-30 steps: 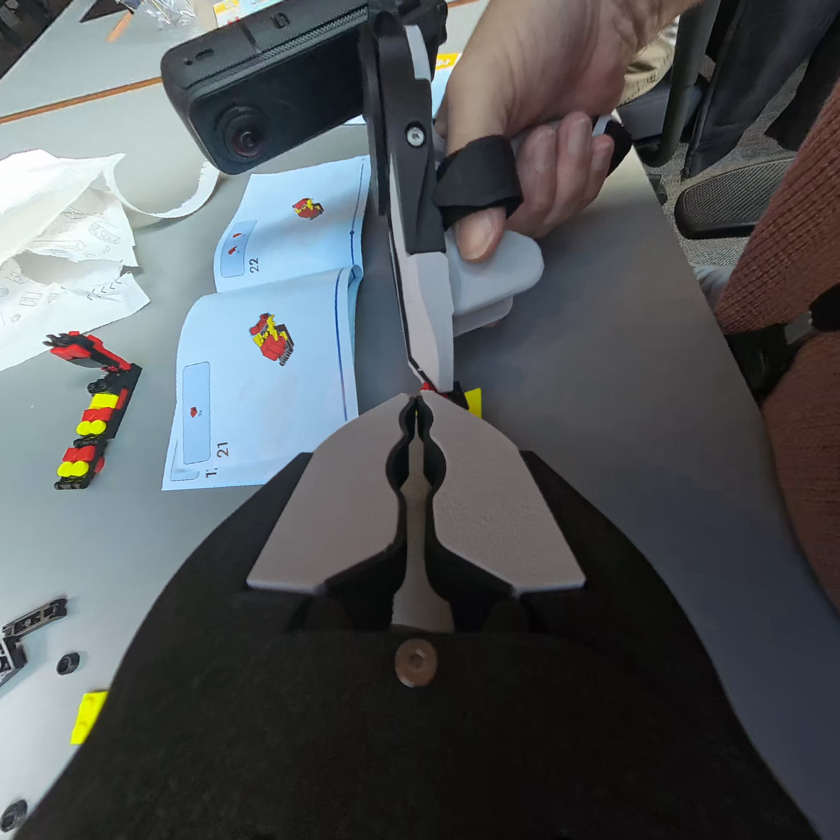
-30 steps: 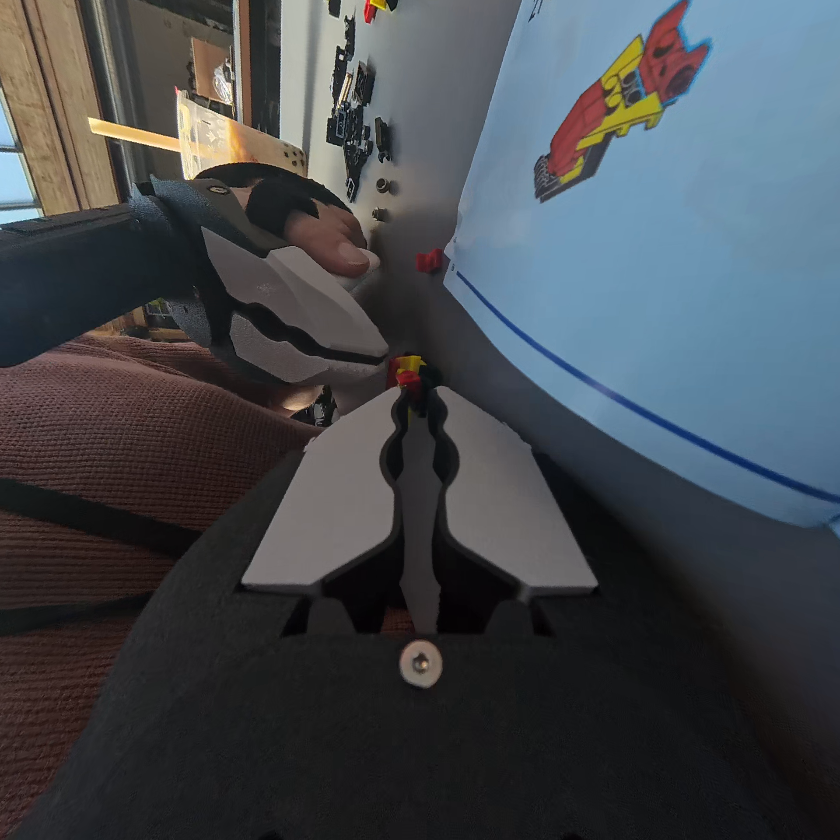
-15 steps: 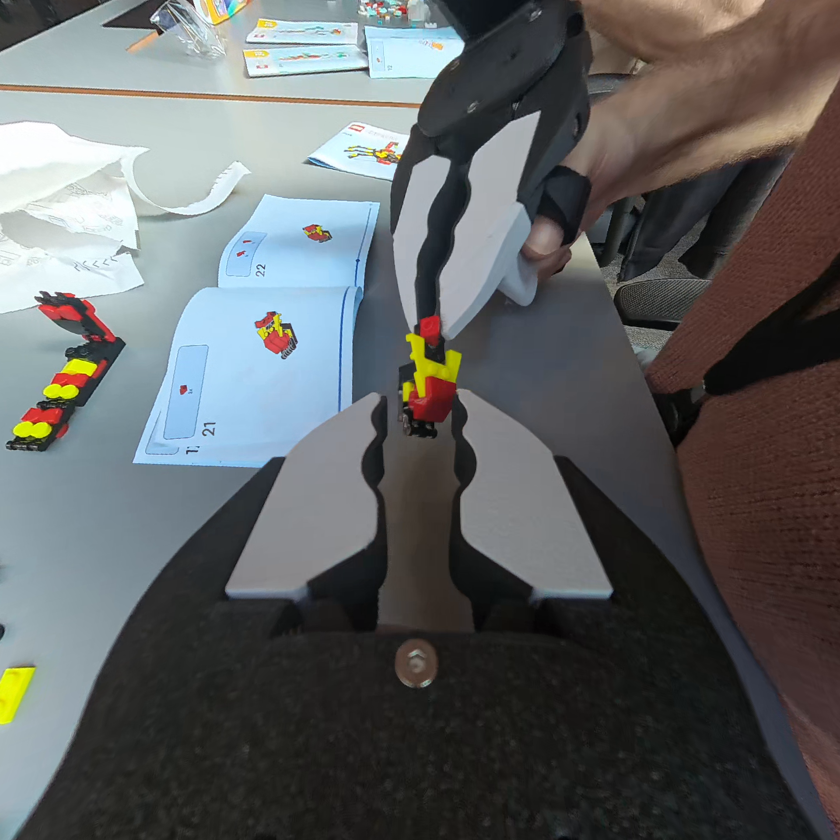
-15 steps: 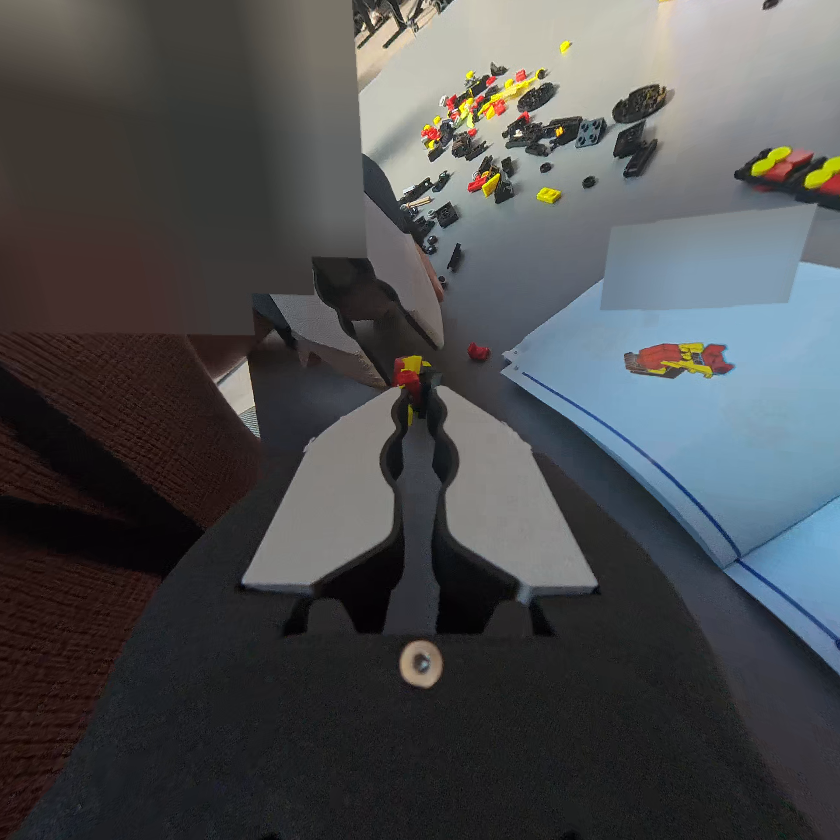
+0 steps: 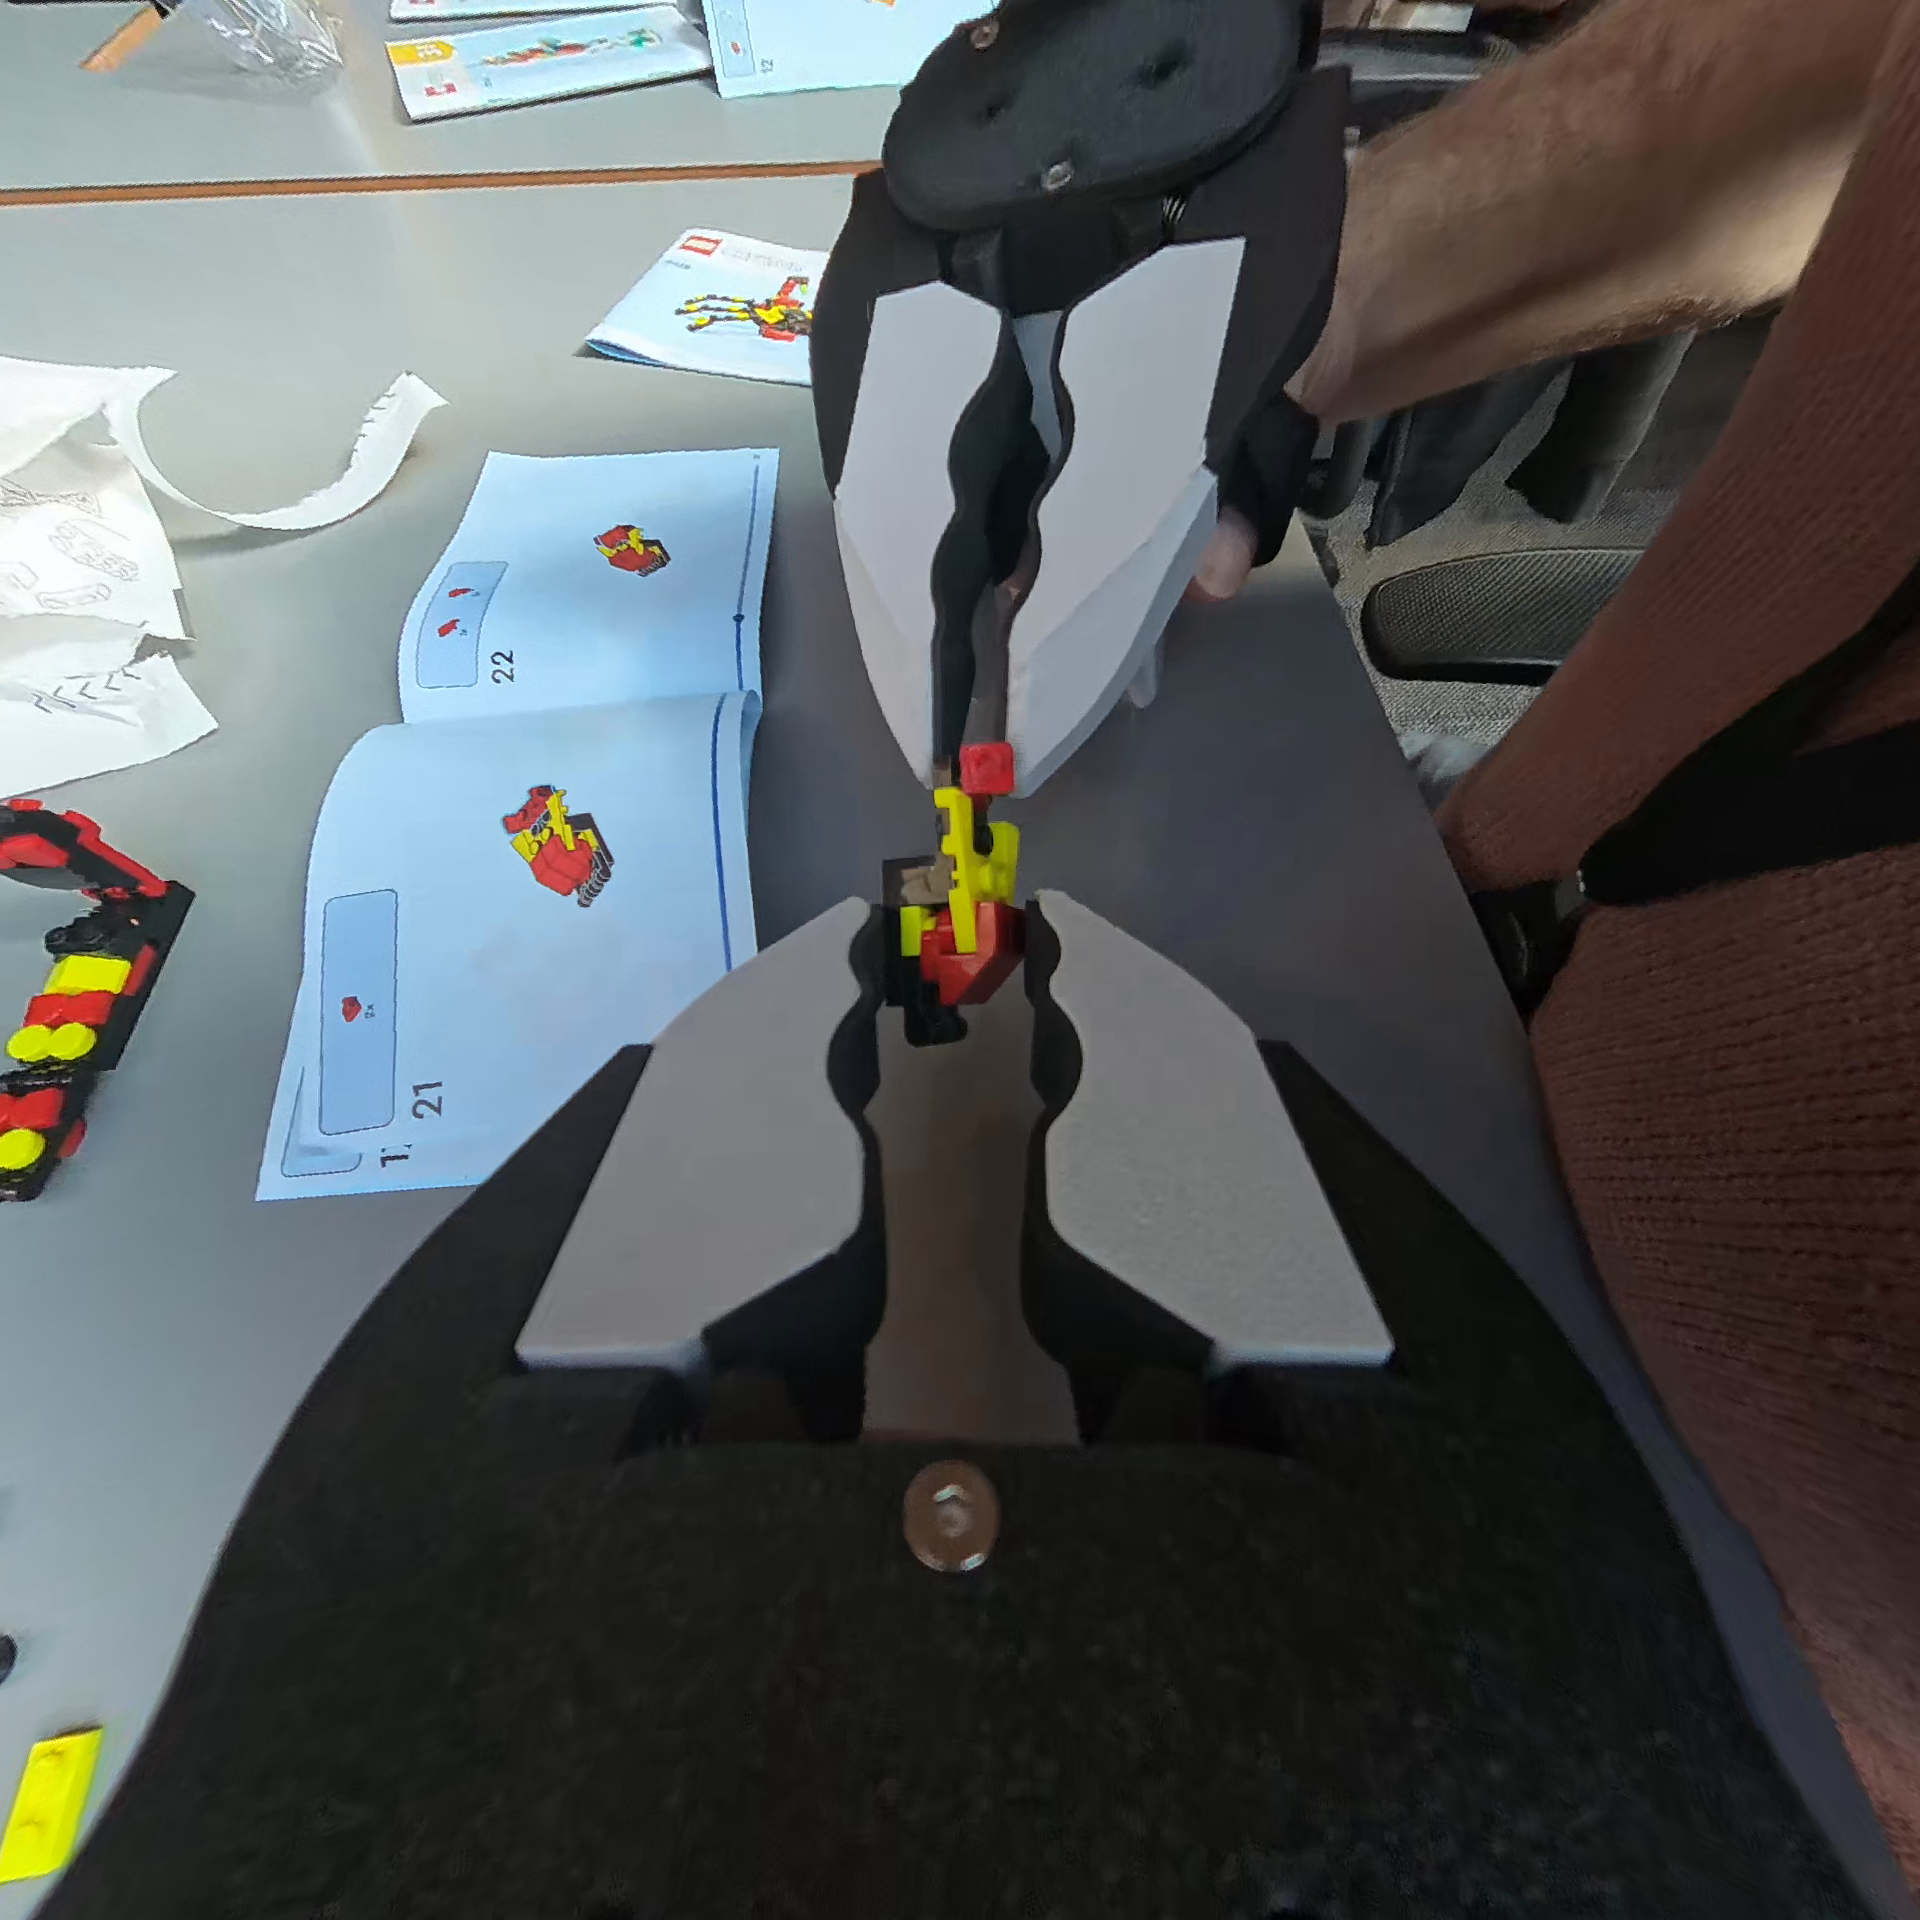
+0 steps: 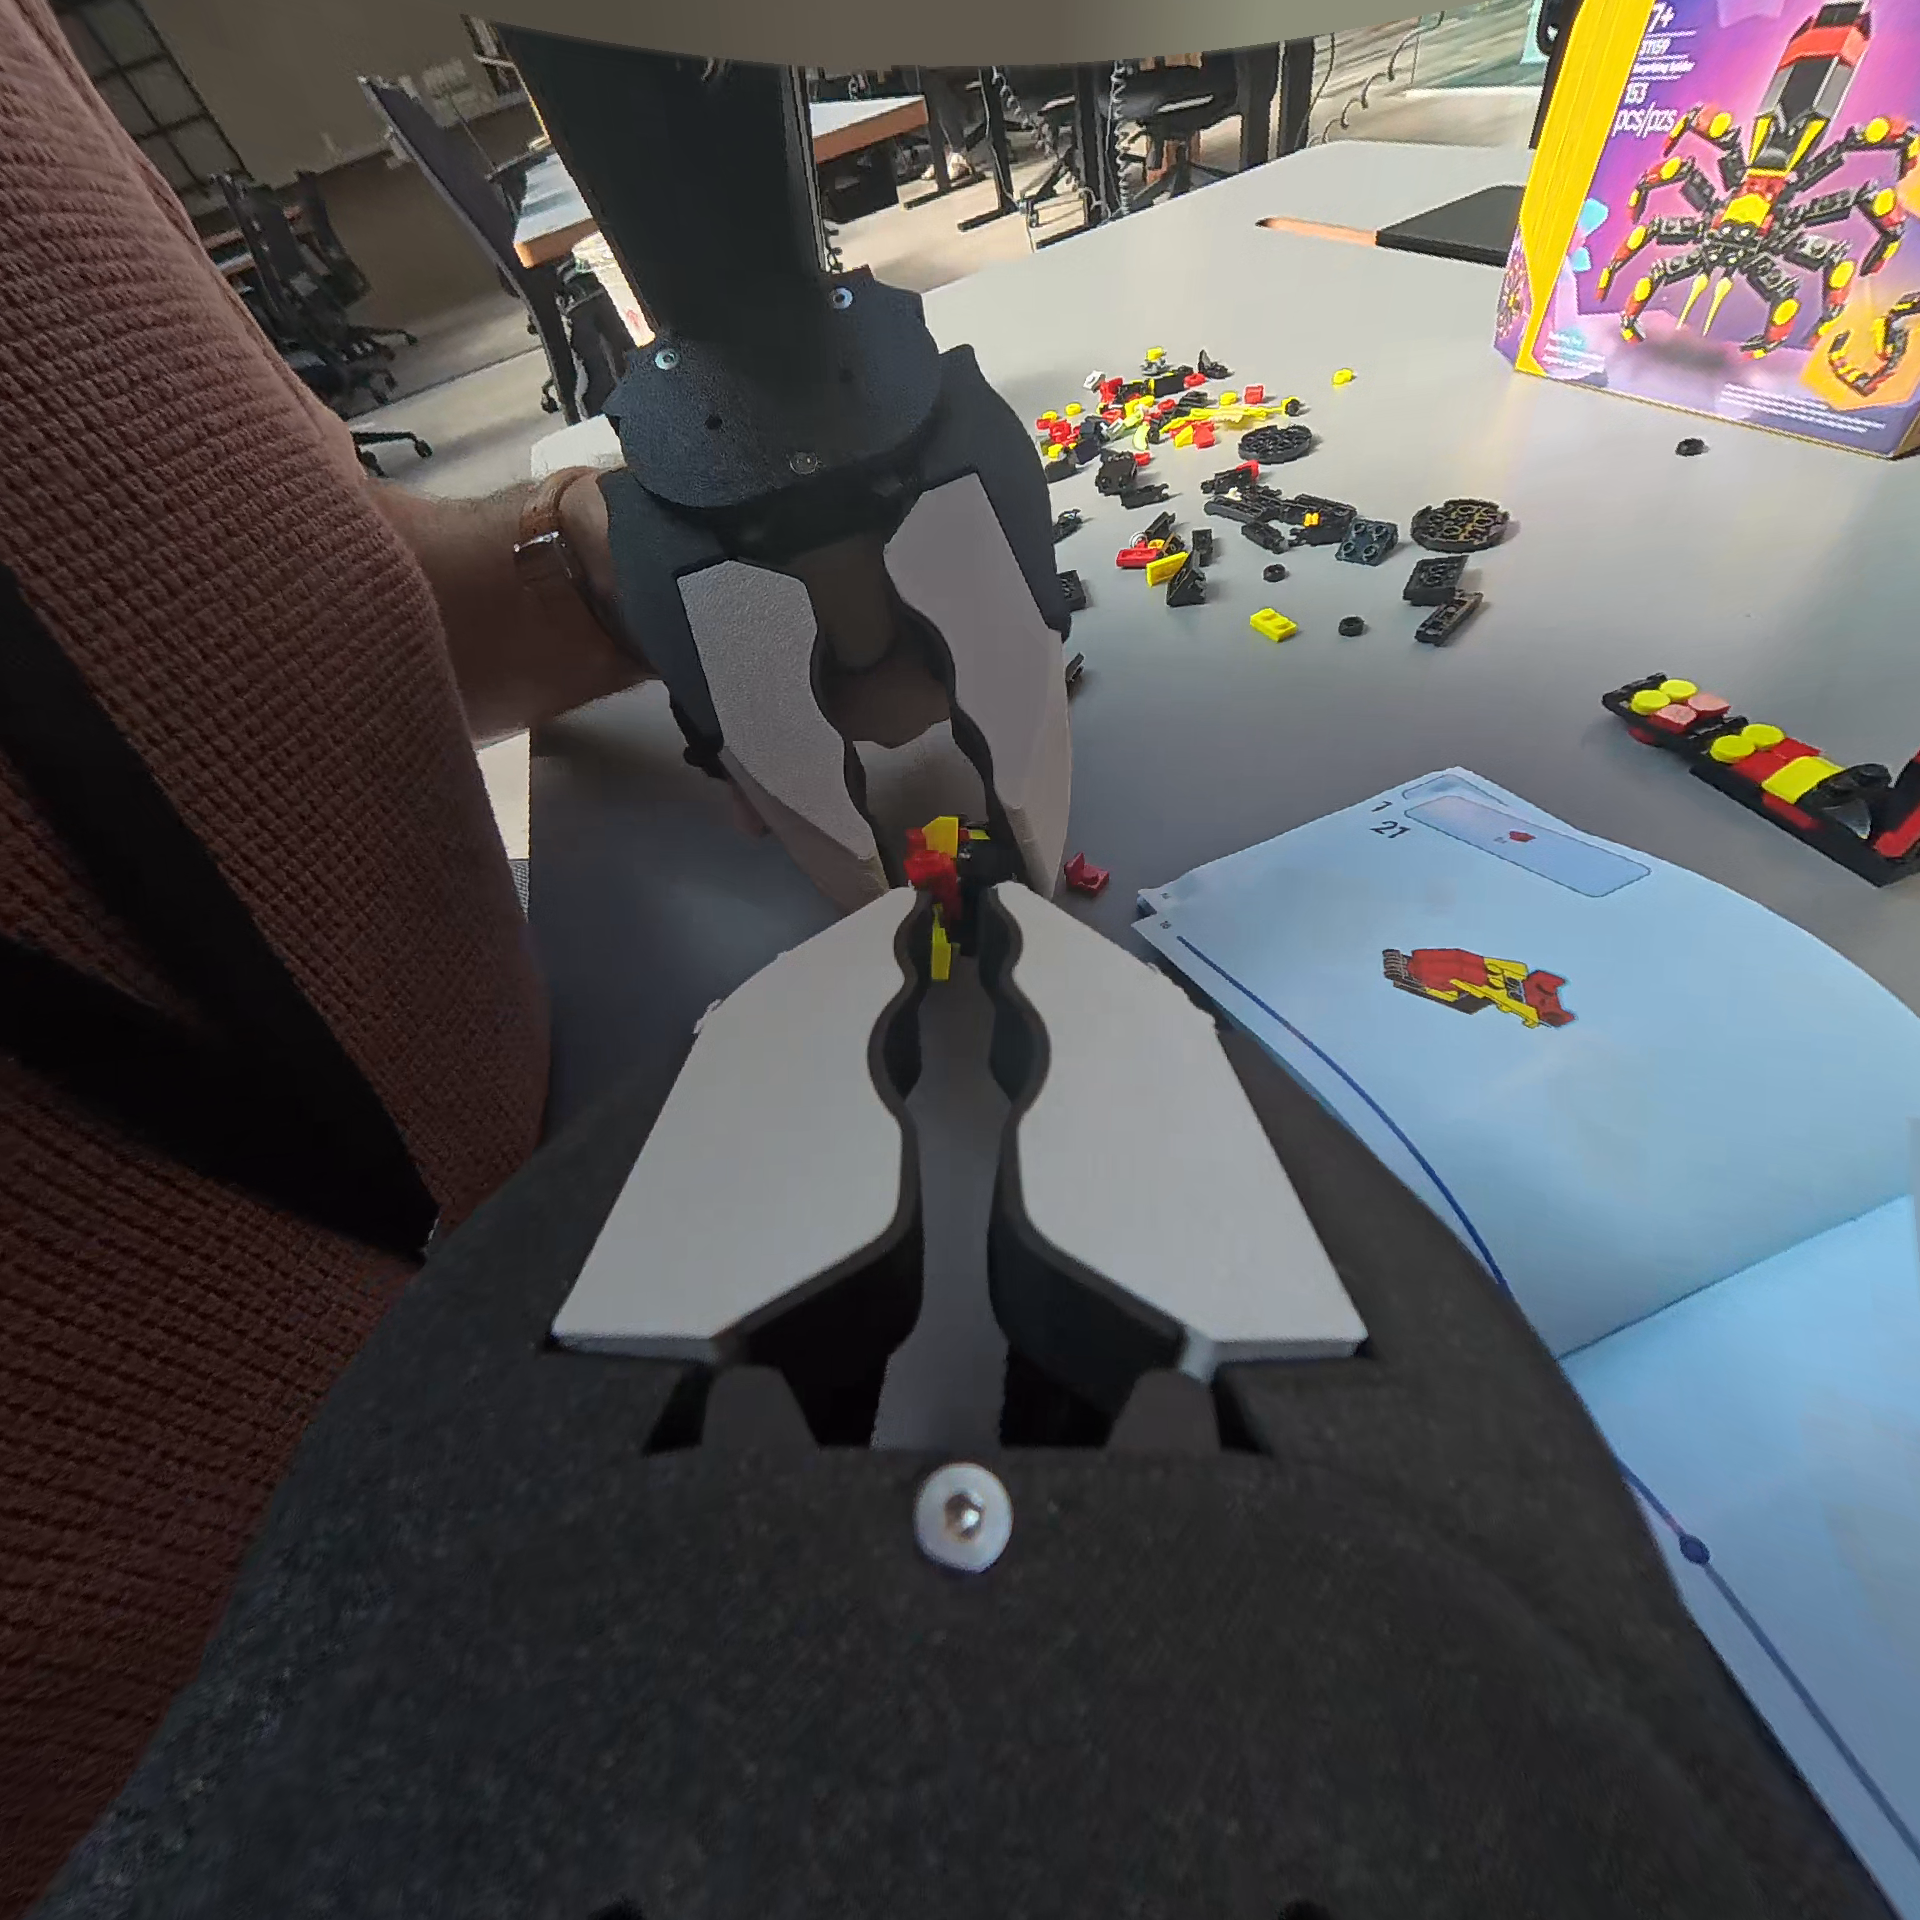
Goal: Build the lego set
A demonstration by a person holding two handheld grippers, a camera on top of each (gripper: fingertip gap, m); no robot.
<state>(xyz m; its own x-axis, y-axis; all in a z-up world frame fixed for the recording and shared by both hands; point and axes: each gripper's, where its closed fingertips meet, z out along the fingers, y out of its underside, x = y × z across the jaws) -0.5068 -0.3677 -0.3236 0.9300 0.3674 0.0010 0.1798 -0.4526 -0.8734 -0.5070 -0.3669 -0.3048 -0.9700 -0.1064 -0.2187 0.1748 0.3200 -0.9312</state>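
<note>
A small red, yellow and black lego assembly (image 5: 961,935) hangs above the grey table (image 5: 1195,831) between both grippers. My right gripper (image 5: 971,774) comes down from above and is shut on the assembly's upper end, next to a red stud piece (image 5: 985,767). My left gripper (image 5: 951,914) has its jaws apart around the lower red and black part, and both pads touch its sides. In the right wrist view, my right gripper (image 6: 951,914) pinches the assembly (image 6: 940,883), and the left gripper (image 6: 956,862) straddles it from the far side.
An open instruction booklet (image 5: 520,935) lies left of the grippers and also shows in the right wrist view (image 6: 1558,1091). A red, yellow and black built strip (image 6: 1766,769), loose pieces (image 6: 1247,478), the set's box (image 6: 1714,208) and a small red piece (image 6: 1086,873) are on the table. Left and right tips are no more than a few centimetres apart.
My left gripper went from shut to open, then closed slightly around the assembly's lower part. My right gripper swung upright, still holding the assembly, and lifted it off the table.
</note>
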